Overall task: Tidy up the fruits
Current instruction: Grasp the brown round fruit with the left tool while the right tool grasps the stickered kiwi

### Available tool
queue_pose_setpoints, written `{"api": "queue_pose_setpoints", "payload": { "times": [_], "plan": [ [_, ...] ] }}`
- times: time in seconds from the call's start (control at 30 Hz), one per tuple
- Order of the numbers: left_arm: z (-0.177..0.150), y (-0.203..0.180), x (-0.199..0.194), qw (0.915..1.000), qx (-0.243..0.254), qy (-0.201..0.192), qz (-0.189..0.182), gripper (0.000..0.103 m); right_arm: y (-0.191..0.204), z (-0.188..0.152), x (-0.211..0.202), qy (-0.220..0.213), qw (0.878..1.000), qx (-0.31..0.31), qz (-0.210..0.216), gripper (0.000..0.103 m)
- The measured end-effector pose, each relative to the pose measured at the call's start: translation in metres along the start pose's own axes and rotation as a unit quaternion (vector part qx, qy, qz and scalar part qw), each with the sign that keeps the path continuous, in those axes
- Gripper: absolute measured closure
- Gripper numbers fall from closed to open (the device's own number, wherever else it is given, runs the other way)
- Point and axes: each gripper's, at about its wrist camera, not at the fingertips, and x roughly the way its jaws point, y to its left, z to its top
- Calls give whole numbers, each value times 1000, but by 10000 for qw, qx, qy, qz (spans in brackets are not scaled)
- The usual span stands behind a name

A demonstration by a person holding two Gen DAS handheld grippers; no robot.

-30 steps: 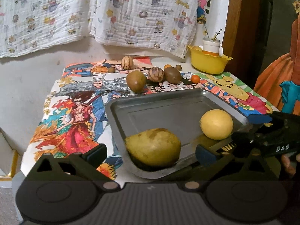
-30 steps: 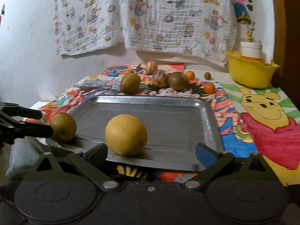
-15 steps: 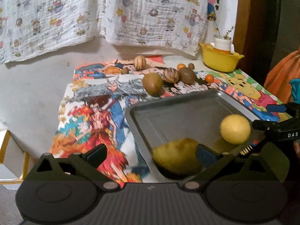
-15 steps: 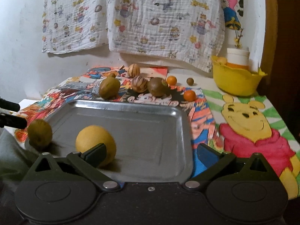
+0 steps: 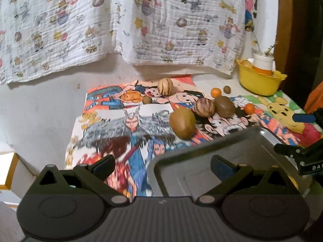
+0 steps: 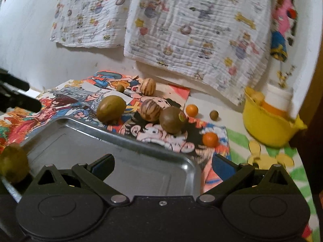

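Observation:
A metal tray (image 5: 201,161) lies at the table's near edge; it also shows in the right wrist view (image 6: 129,147). A green-yellow fruit (image 6: 12,161) sits at its near left corner there. Beyond the tray lie a green mango (image 5: 182,123), a striped fruit (image 5: 205,107), a brown fruit (image 5: 224,105), another striped fruit (image 5: 165,86) and small oranges (image 5: 216,92). My left gripper (image 5: 161,167) is open and empty over the tray's left rim. My right gripper (image 6: 161,166) is open and empty over the tray's right rim.
A yellow bowl (image 5: 259,80) holding a white cup stands at the back right, also in the right wrist view (image 6: 268,125). Cartoon-print cloths (image 5: 113,117) cover the table. A patterned cloth (image 5: 141,20) hangs on the wall behind.
Both grippers have pulled back and tilted up from the tray. The yellow fruit and the mango in the tray have dropped out of sight below the gripper bodies.

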Motion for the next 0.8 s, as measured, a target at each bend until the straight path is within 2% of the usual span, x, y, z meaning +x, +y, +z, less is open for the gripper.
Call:
{"api": "queue_pose_setpoints", "payload": {
  "times": [0.23,0.57,0.8],
  "plan": [
    [23,-15,49,9992,354,183,56,0,0,22,42,101,9984,-560,42,1],
    [51,-13,112,9986,176,457,-183,1,-14,44,110,288,9969,-731,-100,1],
    [58,-12,142,9976,165,587,-333,1,-17,48,139,445,9955,-836,-90,1]
  ]
}}
